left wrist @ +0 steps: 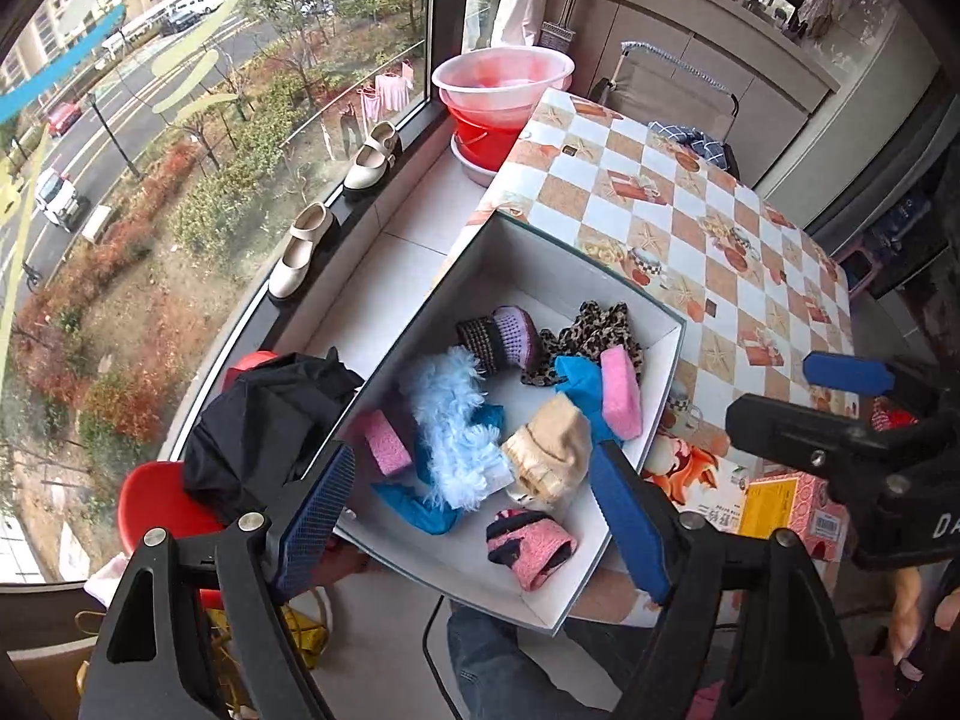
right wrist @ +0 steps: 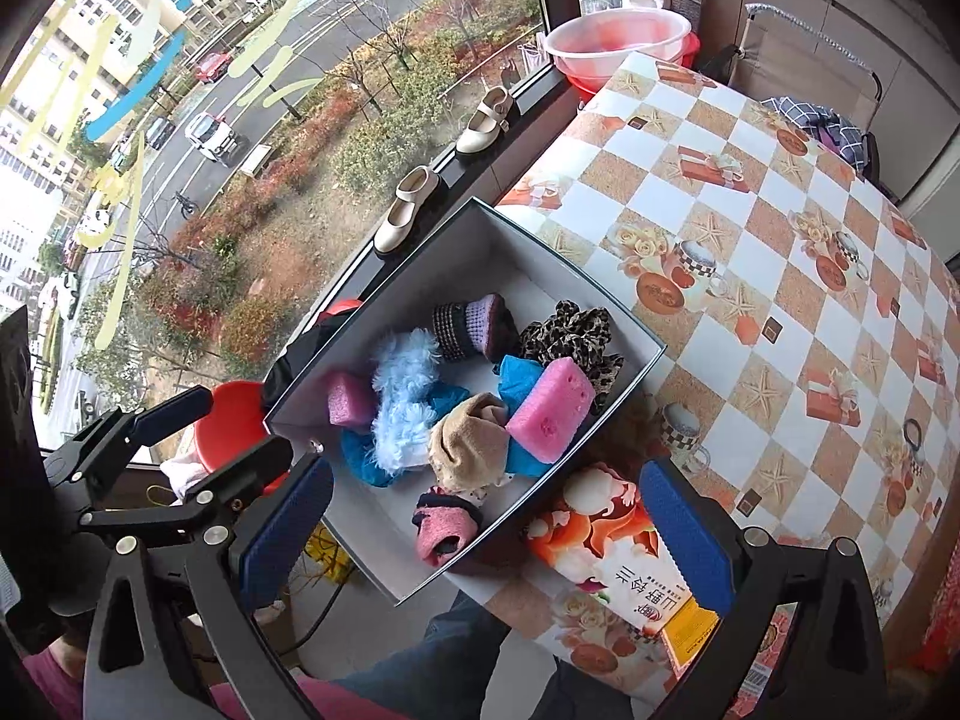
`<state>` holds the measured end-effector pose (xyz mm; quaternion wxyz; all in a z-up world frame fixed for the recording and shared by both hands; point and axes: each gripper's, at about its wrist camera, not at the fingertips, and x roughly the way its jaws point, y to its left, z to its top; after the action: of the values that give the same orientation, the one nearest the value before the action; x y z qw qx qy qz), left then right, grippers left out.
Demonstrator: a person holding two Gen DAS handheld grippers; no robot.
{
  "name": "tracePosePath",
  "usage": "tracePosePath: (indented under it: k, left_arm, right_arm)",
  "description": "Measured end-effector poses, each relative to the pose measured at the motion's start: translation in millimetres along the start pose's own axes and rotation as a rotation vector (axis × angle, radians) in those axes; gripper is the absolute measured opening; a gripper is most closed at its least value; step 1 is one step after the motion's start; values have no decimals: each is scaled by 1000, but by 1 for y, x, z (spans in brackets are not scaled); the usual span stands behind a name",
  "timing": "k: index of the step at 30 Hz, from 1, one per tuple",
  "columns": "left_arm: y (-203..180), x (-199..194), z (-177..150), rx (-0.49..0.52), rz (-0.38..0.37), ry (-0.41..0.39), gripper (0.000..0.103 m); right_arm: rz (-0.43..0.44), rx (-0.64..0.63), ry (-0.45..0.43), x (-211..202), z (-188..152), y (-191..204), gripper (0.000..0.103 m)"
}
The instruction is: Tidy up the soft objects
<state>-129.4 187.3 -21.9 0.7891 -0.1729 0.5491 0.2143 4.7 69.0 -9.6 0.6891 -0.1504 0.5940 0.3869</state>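
soft things heaped in the white box (left wrist: 654,372) at the table's window-side edge

both grippers hover wide apart and empty over the box's near end: left gripper (left wrist: 474,516) straddles the beige sock (left wrist: 549,450), pink striped sock (right wrist: 444,525) just below; right gripper (right wrist: 486,534) sits by the box's near corner, pink sponge (right wrist: 549,411) beyond it.

**A Bright Room by a Big Window**

A big glass window (left wrist: 180,150) fills the upper left of the frame. Daylight comes in. Outside are trees, a road and cars. Two cream shoes (left wrist: 303,249) sit on the dark window ledge. A table with a checked orange and white cloth (left wrist: 690,210) fills the right side. A pink plastic bowl (left wrist: 501,75) sits on a red bucket (left wrist: 480,138) at the top. A red chair (left wrist: 156,504) stands at lower left.
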Motion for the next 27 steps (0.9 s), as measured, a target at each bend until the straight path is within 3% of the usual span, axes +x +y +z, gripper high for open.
tracePosePath:
  k: [2, 6, 27]
  left_arm:
    - [-7, 3, -8, 38, 55, 15, 83]
    - [-11, 7, -21, 57, 80, 54, 83]
    - [0, 1, -32, 35, 103, 86, 83]
  right_arm:
    - [-14, -11, -7, -1, -3, 4, 103]
    - [-8, 12, 12, 4, -6, 4, 103]
    - [7, 5, 44, 14, -17, 19, 103]
